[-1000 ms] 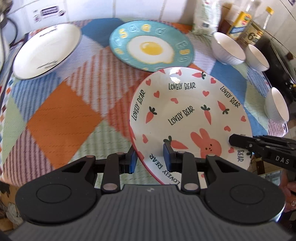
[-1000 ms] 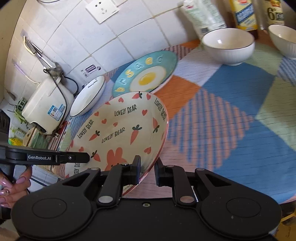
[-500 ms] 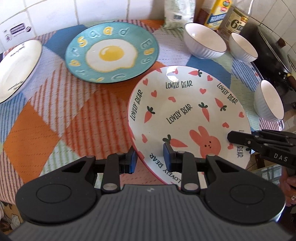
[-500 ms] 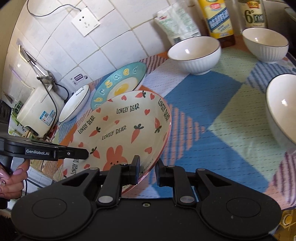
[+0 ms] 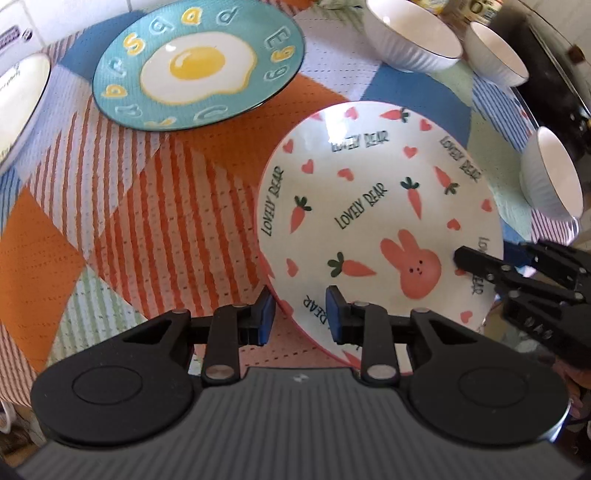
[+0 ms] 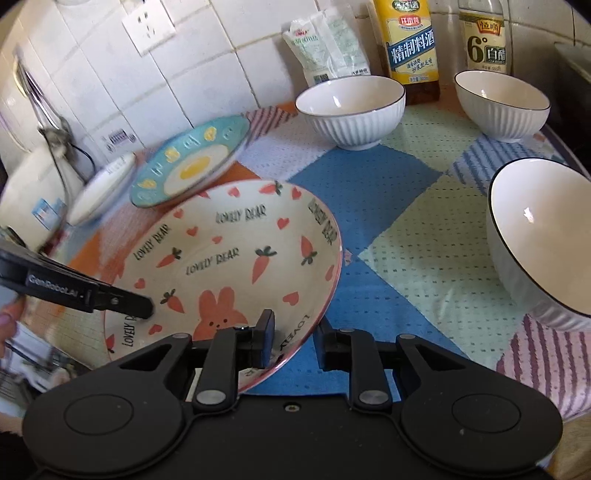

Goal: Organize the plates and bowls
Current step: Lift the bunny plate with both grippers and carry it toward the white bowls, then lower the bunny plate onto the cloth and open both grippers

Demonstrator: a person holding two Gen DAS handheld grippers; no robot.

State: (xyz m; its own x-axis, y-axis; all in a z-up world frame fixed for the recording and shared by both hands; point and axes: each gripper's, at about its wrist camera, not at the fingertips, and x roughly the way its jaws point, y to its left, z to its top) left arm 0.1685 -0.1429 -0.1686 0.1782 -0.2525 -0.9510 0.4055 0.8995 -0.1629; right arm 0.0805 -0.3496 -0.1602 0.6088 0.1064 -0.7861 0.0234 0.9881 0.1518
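- Left wrist view: the left gripper [image 5: 300,318] pinches the near rim of the bunny plate [image 5: 369,206], 1 pad under the wall and 1 inside. The plate sits tilted and low over the checked cloth [image 5: 166,221]. We cannot tell whether its far edge touches the cloth.
- Risk, our judgement: with 1 narrow grip on a glazed, sloping rim, the plate could pivot or slide out and strike the table.
- Beyond the bunny plate lies the egg plate [image 5: 195,70], near but apart. If the bunny plate is to be stacked on it, an off-centre set-down could chip either rim.
- Right wrist view: the right gripper [image 6: 293,338] has just been opening. The same plate's rim stands between its jaws, and the outer pad is clear of it, so it bears little or no load.
- Risk: drawing this gripper away could snag the rim and jerk the plate.
- 3 white bowls [image 6: 351,107] stand right of and behind the bunny plate. A wide swing could knock the nearest.
- Room: a kitchen counter under patchwork cloth. Behind the bunny plate are a tiled wall [image 6: 207,74], a socket [image 6: 147,26] and 2 bottles [image 6: 412,48].
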